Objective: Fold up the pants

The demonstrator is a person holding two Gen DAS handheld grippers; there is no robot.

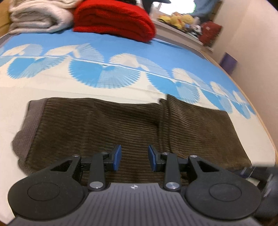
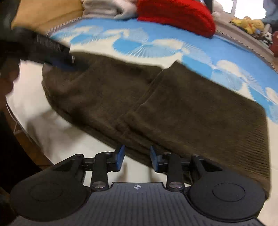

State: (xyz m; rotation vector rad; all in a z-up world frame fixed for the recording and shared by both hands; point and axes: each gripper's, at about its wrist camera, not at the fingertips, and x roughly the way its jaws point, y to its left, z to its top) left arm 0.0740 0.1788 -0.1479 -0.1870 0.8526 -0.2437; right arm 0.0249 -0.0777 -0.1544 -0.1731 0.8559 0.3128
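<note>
Brown corduroy pants (image 1: 97,128) lie folded lengthwise on the bed, with a grey waistband (image 1: 26,132) at the left end. A folded-over layer makes a ridge right of the middle (image 1: 165,121). My left gripper (image 1: 134,158) is open and empty just above the near part of the pants. In the right wrist view the pants (image 2: 173,104) run from upper left to lower right. My right gripper (image 2: 137,157) is open and empty at their near edge. The left gripper (image 2: 57,55) shows blurred at the pants' far left end.
The bedspread (image 1: 121,48) is cream with blue fan patterns. A folded red blanket (image 1: 114,19) and a cream blanket (image 1: 38,15) lie at the far end. A shelf with toys (image 1: 182,19) and a wall (image 1: 252,43) stand at the right.
</note>
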